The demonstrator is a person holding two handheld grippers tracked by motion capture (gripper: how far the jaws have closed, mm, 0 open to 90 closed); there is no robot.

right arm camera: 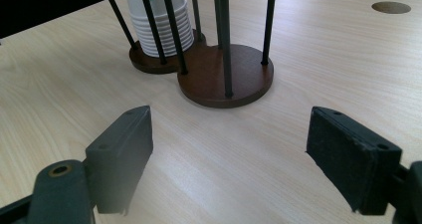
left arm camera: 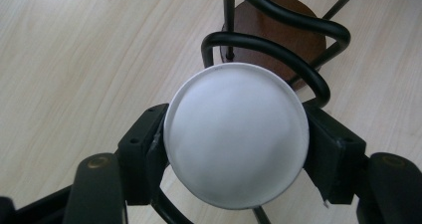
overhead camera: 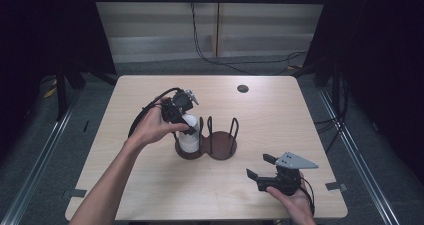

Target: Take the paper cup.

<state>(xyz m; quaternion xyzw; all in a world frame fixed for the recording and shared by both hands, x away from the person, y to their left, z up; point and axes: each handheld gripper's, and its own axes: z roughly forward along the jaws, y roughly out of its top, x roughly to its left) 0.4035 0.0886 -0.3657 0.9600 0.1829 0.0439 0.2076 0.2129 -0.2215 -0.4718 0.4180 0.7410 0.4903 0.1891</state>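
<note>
Overhead, left gripper (left arm camera: 234, 149) clamped around cup stack (left arm camera: 235, 134), rack (left arm camera: 278, 40) wires close behind.

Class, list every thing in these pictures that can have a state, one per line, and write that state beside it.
Left gripper: shut on the top cup of the stack, pads against its sides.
Right gripper: open, nothing between its jaws, low over the table.
Cup stack: upside down, nested, standing in the holder's left bay.
Cup holder: upright on the table; its right bay is empty.
Table: bare wood, with a round hole near its far edge.
</note>
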